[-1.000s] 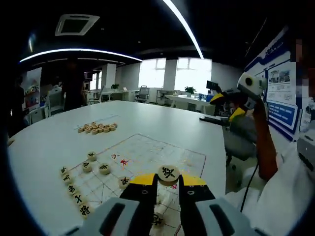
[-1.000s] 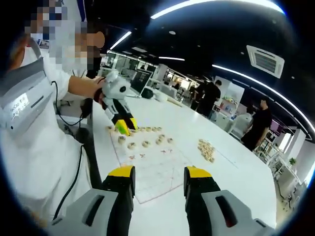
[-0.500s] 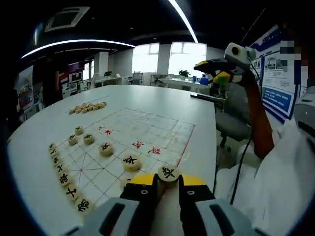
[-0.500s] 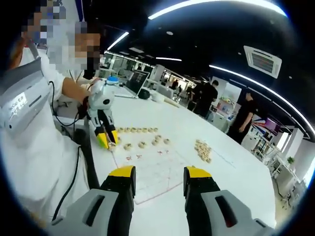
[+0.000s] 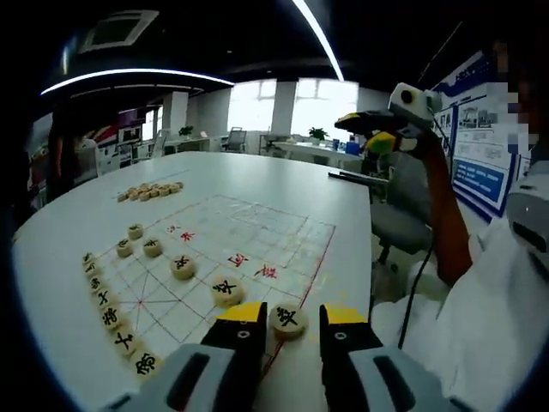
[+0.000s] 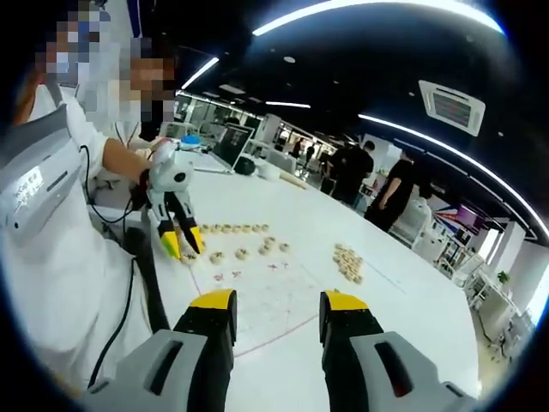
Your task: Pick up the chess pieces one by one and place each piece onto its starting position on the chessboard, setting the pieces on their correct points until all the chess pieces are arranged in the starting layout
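Left tongs [image 5: 287,324] sit spread open around a xiangqi piece [image 5: 287,318] with a black character, resting on the chessboard [image 5: 257,240] edge. Right tongs [image 6: 278,316] are open too, holding nothing above the desk [image 6: 403,318].

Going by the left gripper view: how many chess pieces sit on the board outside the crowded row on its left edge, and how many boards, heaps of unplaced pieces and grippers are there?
Chess pieces outside the edge row: 6
Chessboard: 1
Heap of unplaced pieces: 1
Grippers, left gripper and right gripper: 2
Total: 10
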Demonstrator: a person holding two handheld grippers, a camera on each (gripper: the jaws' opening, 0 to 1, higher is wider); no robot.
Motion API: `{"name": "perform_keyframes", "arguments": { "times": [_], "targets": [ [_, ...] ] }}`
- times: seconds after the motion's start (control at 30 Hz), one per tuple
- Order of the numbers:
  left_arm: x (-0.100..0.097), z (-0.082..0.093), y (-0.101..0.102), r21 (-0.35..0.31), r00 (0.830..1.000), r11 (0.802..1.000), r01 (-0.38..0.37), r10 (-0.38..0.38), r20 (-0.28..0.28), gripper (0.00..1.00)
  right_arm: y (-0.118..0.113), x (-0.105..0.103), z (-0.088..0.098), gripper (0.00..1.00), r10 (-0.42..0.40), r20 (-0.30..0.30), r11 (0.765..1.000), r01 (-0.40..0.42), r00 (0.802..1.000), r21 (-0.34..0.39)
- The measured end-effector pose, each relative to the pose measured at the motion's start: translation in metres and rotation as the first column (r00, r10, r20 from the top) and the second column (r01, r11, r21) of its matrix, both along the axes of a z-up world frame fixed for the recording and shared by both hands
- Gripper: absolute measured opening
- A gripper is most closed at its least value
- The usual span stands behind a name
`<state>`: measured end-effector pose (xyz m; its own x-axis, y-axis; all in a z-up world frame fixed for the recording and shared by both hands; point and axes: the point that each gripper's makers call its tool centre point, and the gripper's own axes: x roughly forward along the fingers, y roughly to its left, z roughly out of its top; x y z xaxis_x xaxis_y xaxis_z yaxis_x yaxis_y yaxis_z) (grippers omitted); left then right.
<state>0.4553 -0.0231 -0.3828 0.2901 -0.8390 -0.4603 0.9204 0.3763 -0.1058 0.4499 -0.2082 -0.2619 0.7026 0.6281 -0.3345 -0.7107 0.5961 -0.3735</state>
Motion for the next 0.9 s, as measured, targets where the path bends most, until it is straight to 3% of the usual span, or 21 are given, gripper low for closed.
{"name": "perform_keyframes", "arguments": {
  "times": [0.27,0.33,0.43,0.6,0.67,0.73,0.83,0.9],
  "targets": [
    [0.026,0.040,0.005,-0.093,0.993,0.994,-0.057,0.066,0.098,0.38,0.004,0.002,-0.003,0.39,0.009,-0.010,1.000,-0.009,1.000,-0.008],
    [0.035,0.055,0.005,-0.144,0.985,0.986,-0.081,0.101,0.140,0.43,0.006,0.002,-0.005,0.39,0.012,-0.015,1.000,-0.012,1.000,-0.012],
    [0.047,0.080,0.010,-0.219,0.978,0.969,-0.118,0.151,0.142,0.49,0.010,0.004,-0.008,0.39,0.017,-0.024,1.000,-0.017,1.000,-0.014],
    [0.052,0.090,0.019,-0.196,0.987,0.975,-0.106,0.127,0.099,0.42,0.014,0.011,-0.009,0.40,0.003,-0.043,1.000,-0.003,0.999,0.003],
    [0.056,0.101,0.019,-0.212,0.982,0.975,-0.063,0.098,0.159,0.41,0.015,0.014,-0.007,0.40,-0.004,-0.044,1.000,0.005,0.999,0.016],
    [0.064,0.102,0.024,-0.172,0.970,0.984,-0.056,0.094,0.223,0.37,0.016,0.017,-0.005,0.40,-0.012,-0.042,1.000,0.013,0.999,0.029],
    [0.070,0.109,0.031,-0.171,0.963,0.984,-0.052,0.095,0.252,0.34,0.020,0.020,-0.002,0.40,-0.014,-0.042,0.998,0.017,0.999,0.056],
    [0.071,0.119,0.036,-0.218,0.967,0.975,-0.050,0.102,0.233,0.33,0.023,0.024,-0.003,0.40,-0.020,-0.050,0.998,0.023,0.999,0.065]
  ]
}}
